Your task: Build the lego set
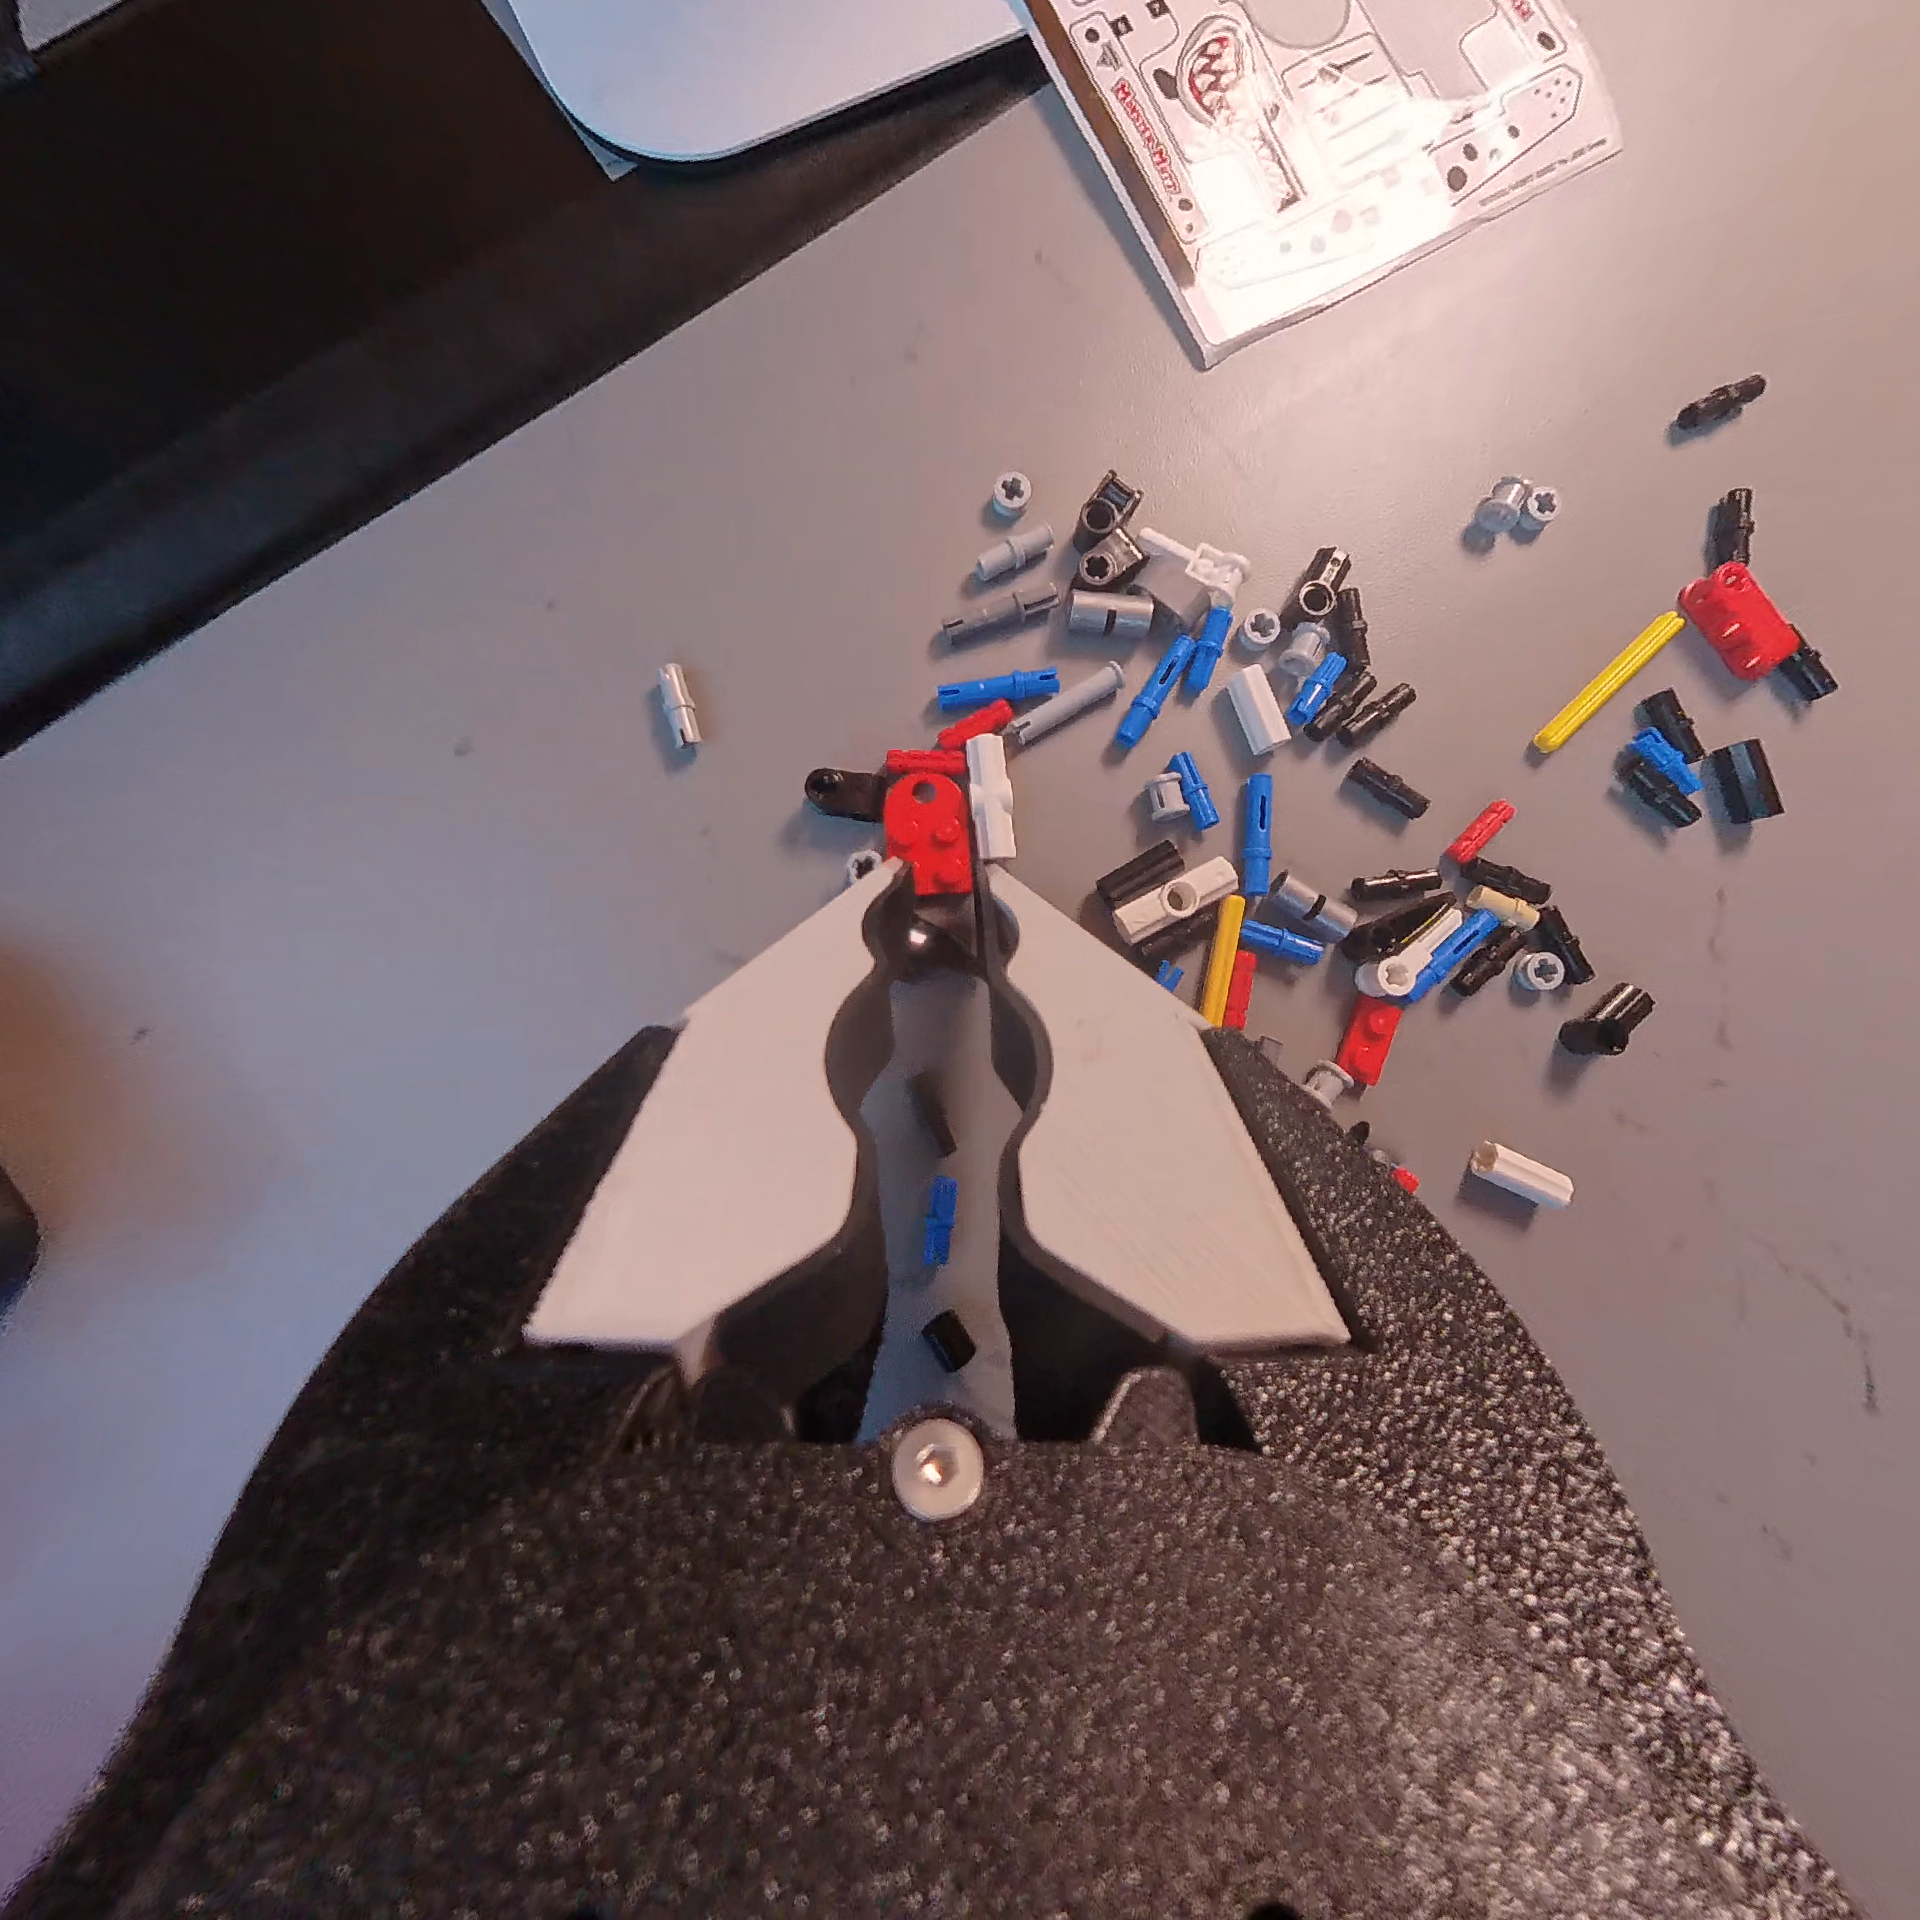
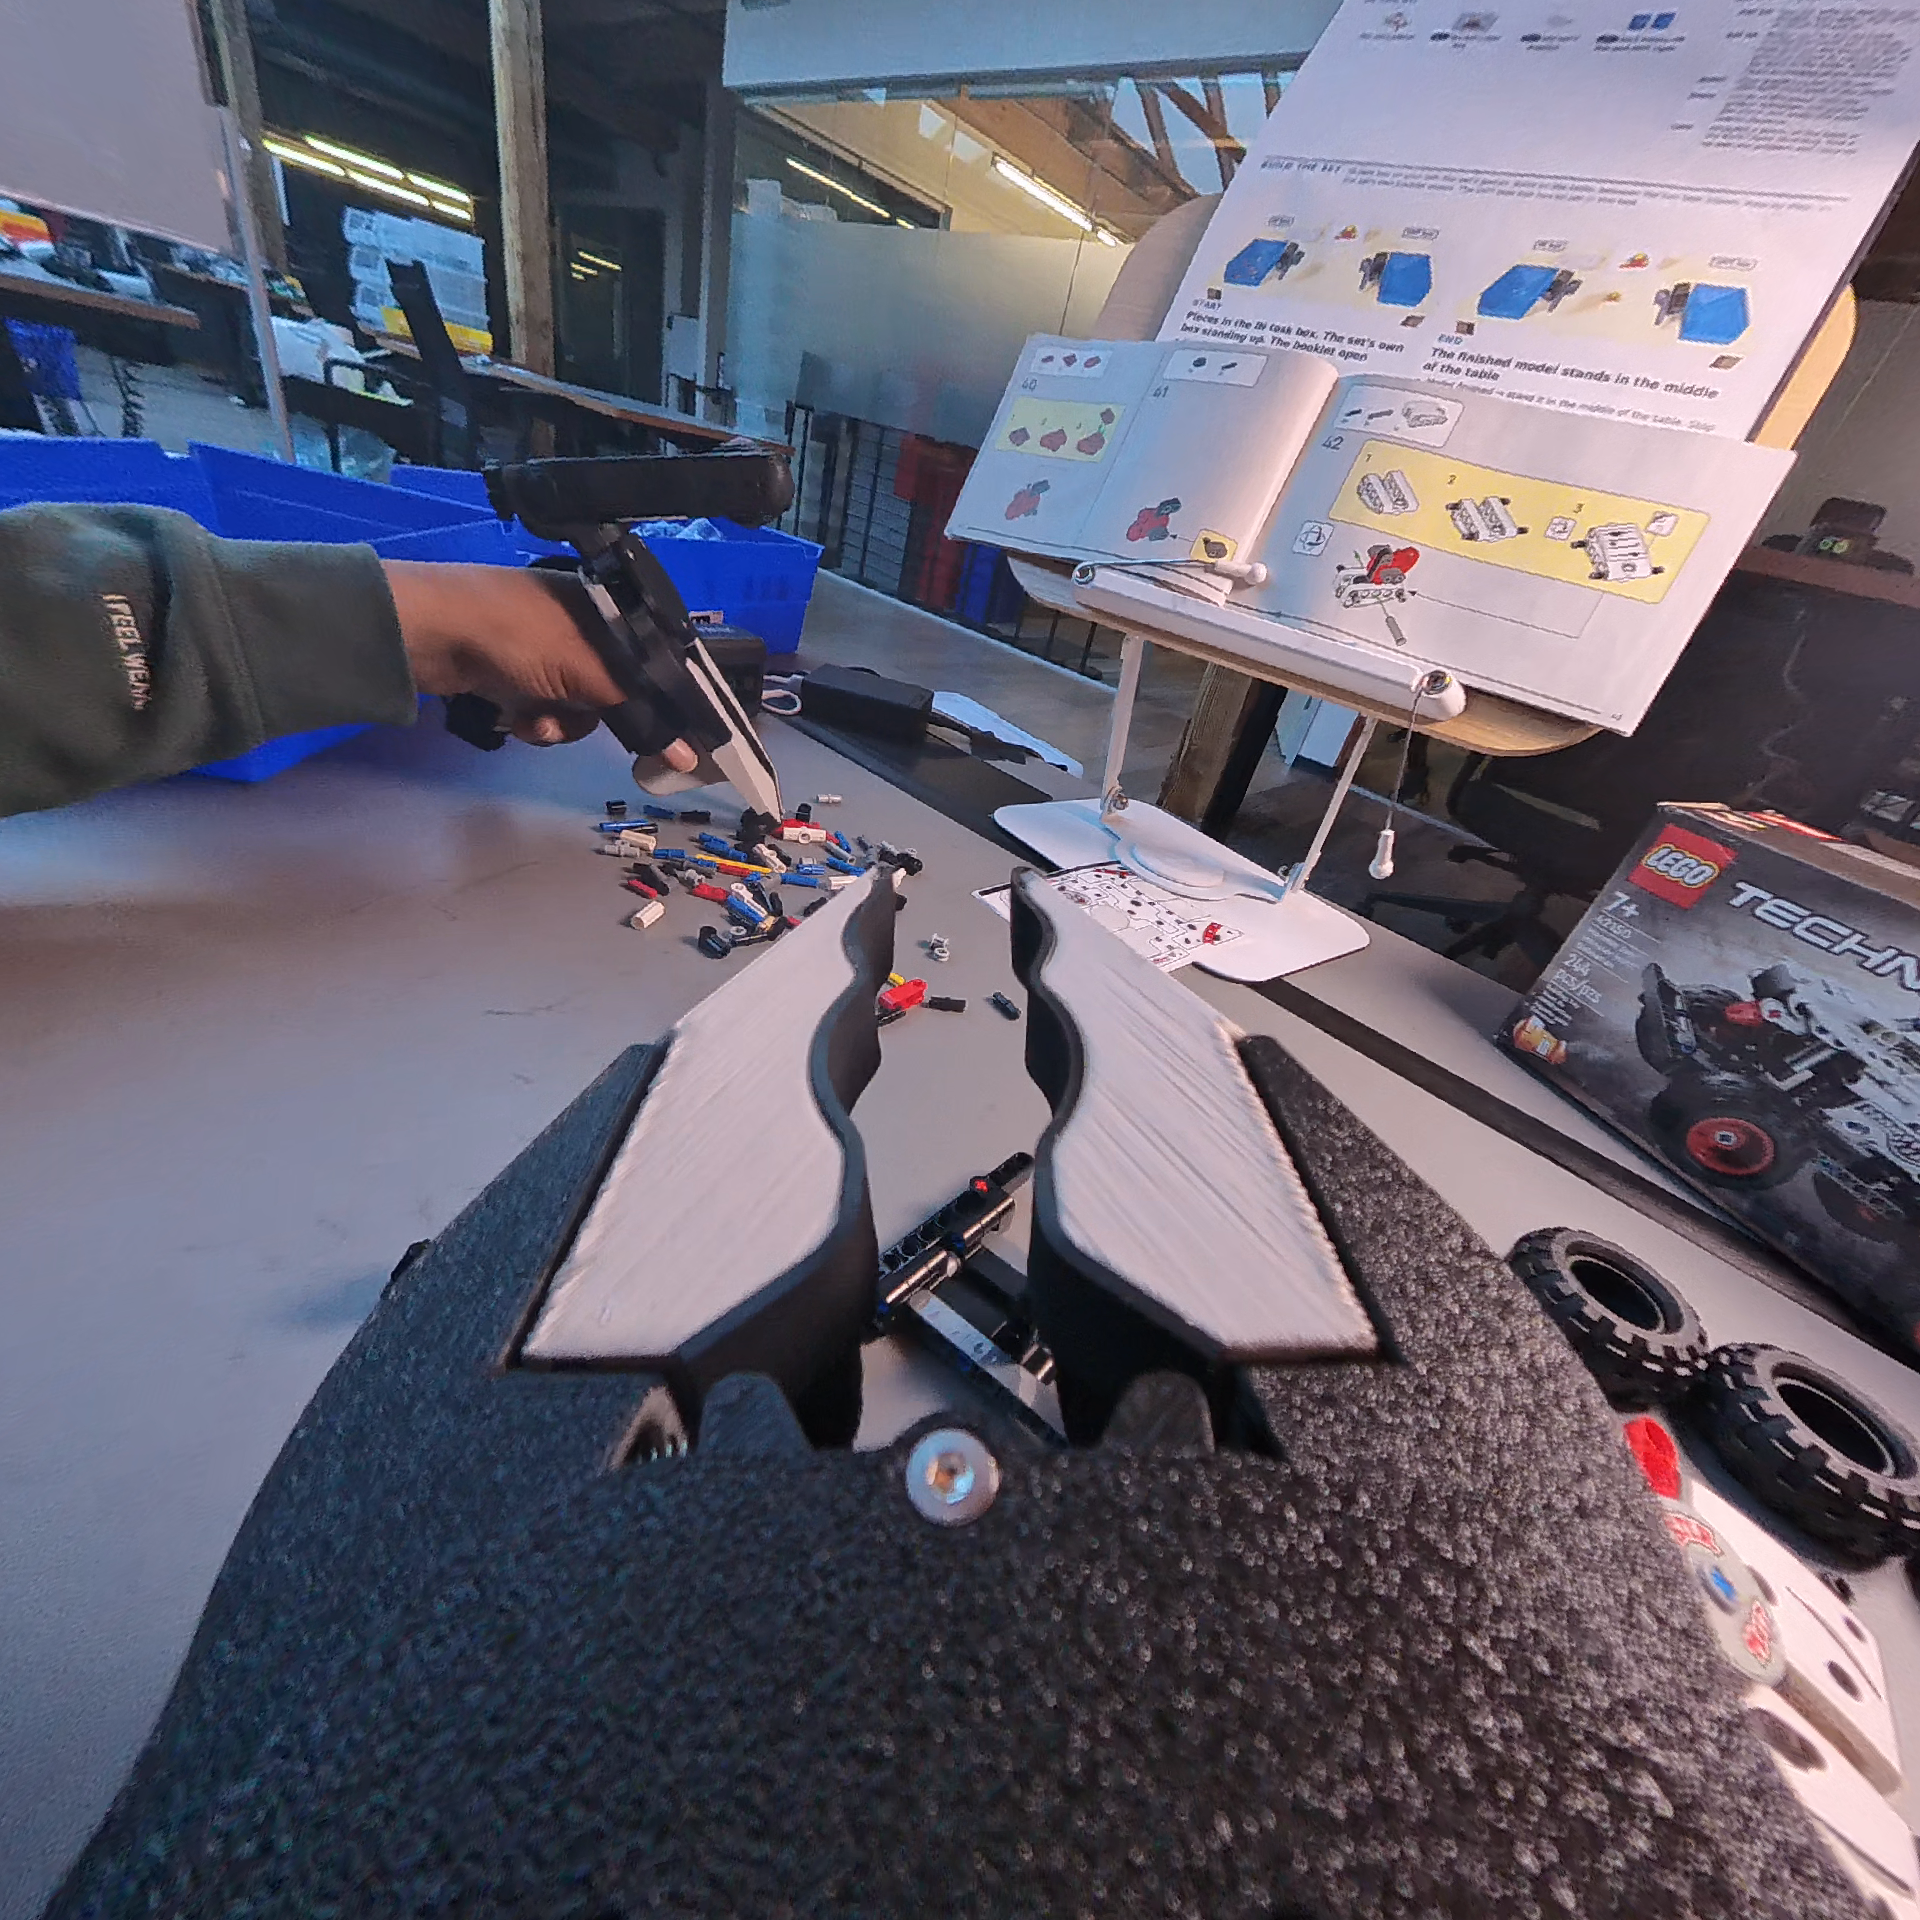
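Observation:
My left gripper (image 1: 935, 883) is shut on a small red plate (image 1: 928, 831) with a hole and studs, at the left edge of a pile of small Lego pins and axles (image 1: 1278, 790) on the grey table. A light grey connector (image 1: 992, 795) lies against the plate. In the right wrist view the left gripper (image 2: 766, 808), held by a hand, points down into the same pile (image 2: 748, 878). My right gripper (image 2: 956, 883) is open and empty above the table. A black, partly built assembly (image 2: 951, 1236) lies on the table below its fingers.
An open instruction booklet (image 2: 1351, 499) rests on a white stand (image 2: 1184, 883) at the back. A sticker sheet (image 1: 1340, 156) lies by the stand. The Lego box (image 2: 1745, 997), two black tyres (image 2: 1605, 1309) and white panels (image 2: 1787, 1662) are at the right. Blue bins (image 2: 312, 499) stand far left. The gap from one gripper's tips to the other's is roughly 35 cm.

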